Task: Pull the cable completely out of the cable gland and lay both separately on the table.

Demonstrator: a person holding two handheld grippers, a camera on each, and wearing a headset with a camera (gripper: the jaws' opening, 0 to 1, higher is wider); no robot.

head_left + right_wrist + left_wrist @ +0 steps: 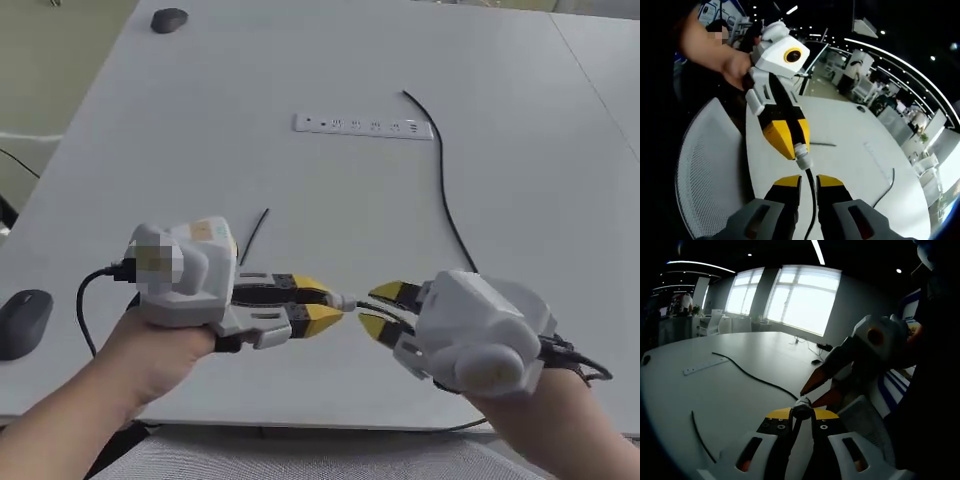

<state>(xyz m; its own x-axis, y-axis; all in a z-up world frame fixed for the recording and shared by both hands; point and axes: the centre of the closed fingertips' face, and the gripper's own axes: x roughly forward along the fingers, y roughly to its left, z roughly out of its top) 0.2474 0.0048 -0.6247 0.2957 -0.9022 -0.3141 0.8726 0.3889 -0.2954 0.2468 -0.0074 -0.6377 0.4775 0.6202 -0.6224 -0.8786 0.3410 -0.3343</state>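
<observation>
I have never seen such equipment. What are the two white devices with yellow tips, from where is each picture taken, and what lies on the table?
There is no robot arm here: a person holds a two-jaw gripper in each hand. The head view comes from a headset camera looking down at the white table. Each gripper view comes from a camera riding on that gripper, looking along its own jaws. The left gripper is shut on a small cable gland. A black cable leaves the gland and passes between the jaws of the right gripper, which seem slightly open around it. It appears to trail on across the table. Also lying there are a power strip, a short black cable piece and two computer mice.
</observation>
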